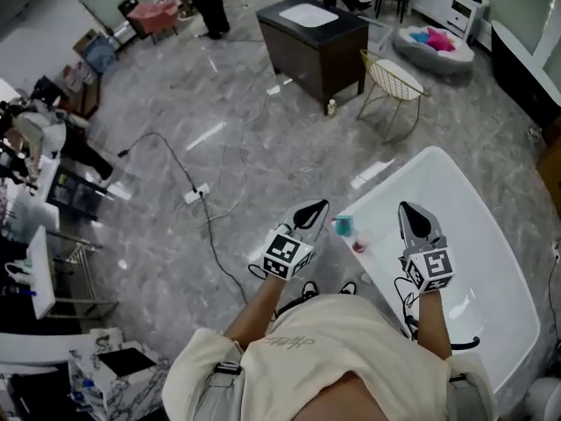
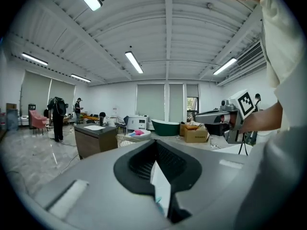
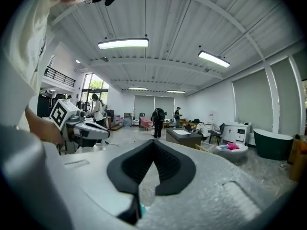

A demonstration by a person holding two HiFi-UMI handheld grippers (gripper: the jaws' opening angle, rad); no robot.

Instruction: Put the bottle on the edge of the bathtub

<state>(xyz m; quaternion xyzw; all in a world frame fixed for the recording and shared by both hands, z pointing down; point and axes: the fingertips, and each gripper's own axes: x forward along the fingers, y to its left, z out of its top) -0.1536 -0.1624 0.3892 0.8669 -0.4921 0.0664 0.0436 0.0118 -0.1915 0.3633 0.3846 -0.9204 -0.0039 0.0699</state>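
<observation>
- The bottle (image 1: 344, 226) is on the near left edge of the white bathtub (image 1: 469, 257), at the rounded corner closest to the person, with nothing holding it.
- From above I see only a small teal patch of it, and a reddish bit just beside that on the person's side. I can't tell whether the reddish bit belongs to the bottle.
- It is too small for me to say whether it stands or lies. If the two patches are one thing, its length runs along the rim, teal end away from the person. I can't make out which way its top faces.
- The left gripper (image 1: 319, 207) is held up over the floor just left of the tub, pointing away from the person. Its jaws are pressed together at the tips with nothing between them (image 2: 154, 143).
- The right gripper (image 1: 407, 209) is held over the tub, roughly level with the left one and pointing the same way. Its jaw tips also meet, and it holds nothing (image 3: 153, 142).
- The bottle sits between the two grippers, nearer the left one, and touches neither.
- Farther across the grey marble floor (image 1: 219, 103) are a dark cabinet (image 1: 316, 38) and a wire chair (image 1: 392, 84), both well away from the tub.
</observation>
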